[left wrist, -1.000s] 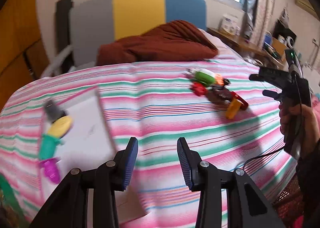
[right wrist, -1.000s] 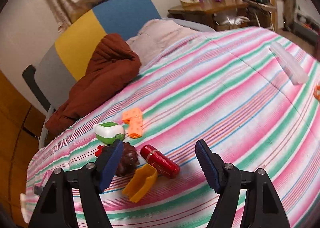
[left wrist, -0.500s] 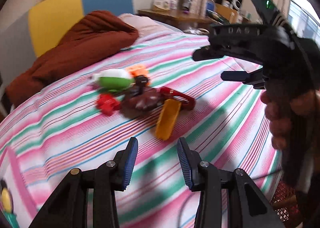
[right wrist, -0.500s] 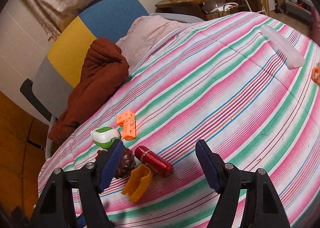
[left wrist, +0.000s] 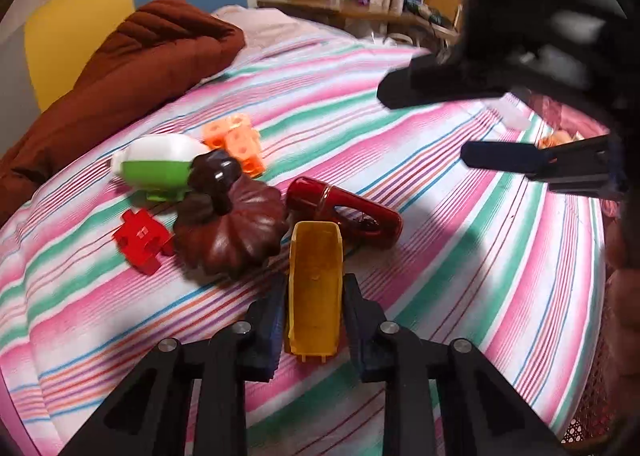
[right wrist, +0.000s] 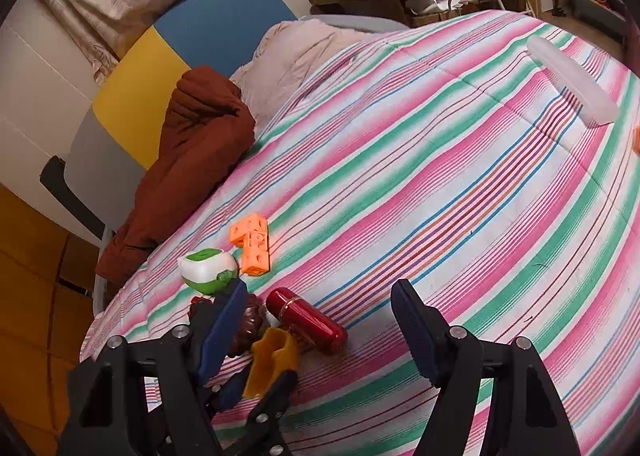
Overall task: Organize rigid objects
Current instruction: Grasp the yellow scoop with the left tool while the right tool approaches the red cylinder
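We hold the left gripper (left wrist: 314, 310) angled steeply down at the striped bedspread (left wrist: 460, 256), and its two blue pads sit flat against the long sides of the yellow scoop (left wrist: 315, 292), which lies lengthwise between them with its open end pointing away from us. The jaws are clamped on it, as narrow as they go. The scoop's far end comes close to the dark red bottle (left wrist: 348, 211) lying on its side, and just to the left sits the brown pumpkin (left wrist: 230, 232) with its curled stem. A red block (left wrist: 140, 236) lies left of the pumpkin, a green and white case (left wrist: 160, 167) behind it, and an orange block cluster (left wrist: 236, 141) further back.

We keep the right gripper (right wrist: 320, 332) tilted down over the same pile from the other side, its jaws wide apart with nothing between the pads. In its view the left finger (right wrist: 224, 330) overlaps the pumpkin, though we cannot tell whether it touches. A clear long case (right wrist: 568, 83) lies well apart near the bed's far edge. A brown blanket (left wrist: 132, 67) is bunched by the headboard.
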Motion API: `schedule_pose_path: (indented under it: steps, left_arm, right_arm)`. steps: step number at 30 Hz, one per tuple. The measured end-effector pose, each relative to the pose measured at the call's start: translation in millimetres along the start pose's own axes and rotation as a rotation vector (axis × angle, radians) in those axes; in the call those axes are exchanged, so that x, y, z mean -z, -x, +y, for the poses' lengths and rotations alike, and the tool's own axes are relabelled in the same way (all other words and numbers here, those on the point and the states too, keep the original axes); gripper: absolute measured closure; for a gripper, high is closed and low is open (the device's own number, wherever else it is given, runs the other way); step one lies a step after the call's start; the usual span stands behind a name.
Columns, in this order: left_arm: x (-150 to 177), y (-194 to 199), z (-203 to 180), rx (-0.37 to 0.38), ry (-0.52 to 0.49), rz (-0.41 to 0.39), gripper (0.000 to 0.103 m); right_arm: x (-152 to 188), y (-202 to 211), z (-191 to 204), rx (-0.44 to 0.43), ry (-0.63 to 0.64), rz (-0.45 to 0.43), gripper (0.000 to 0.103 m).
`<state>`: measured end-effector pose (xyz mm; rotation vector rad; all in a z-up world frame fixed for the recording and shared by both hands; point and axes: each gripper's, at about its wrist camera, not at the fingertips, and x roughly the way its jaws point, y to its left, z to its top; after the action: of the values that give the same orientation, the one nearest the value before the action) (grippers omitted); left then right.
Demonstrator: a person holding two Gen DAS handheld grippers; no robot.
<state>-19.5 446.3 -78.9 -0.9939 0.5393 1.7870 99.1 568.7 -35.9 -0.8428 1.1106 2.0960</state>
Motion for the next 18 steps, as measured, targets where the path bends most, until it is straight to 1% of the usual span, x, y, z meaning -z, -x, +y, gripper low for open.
schedule_pose_path:
  steps: [2,5,9,11,14,16,18]
  left_arm:
    - [14,12,4,-0.01,0.021,-0.011,0.078]
    - [39,29,16,-0.015,0.077,-0.001,0.078]
    - [79,60,28,-0.049,0.13,-0.024,0.078]
    - [98,75,32,-0.058,0.166,-0.032,0.078]
    - [116,90,37,-0.08,0.199,-0.035,0.078]
    - [126,98,39,-0.078,0.229,-0.035,0.077]
    - [137,108,38,-0.083,0.232,-0.041,0.077]
  right_arm:
    - [1,-4,1,0.006,0.014,0.013,0.032]
    - [3,-13,8,0.004,0.062,0.041,0.037]
    - [8,-26,21,0.006,0.153,0.082,0.038]
    - [11,-30,27,0.01,0.199,0.086,0.038]
    - [17,-38,38,0.031,0.286,0.099,0.038]
    - [22,-42,43,0.066,0.341,0.097,0.038]
    - [25,-45,47,0.088,0.391,0.093,0.038]
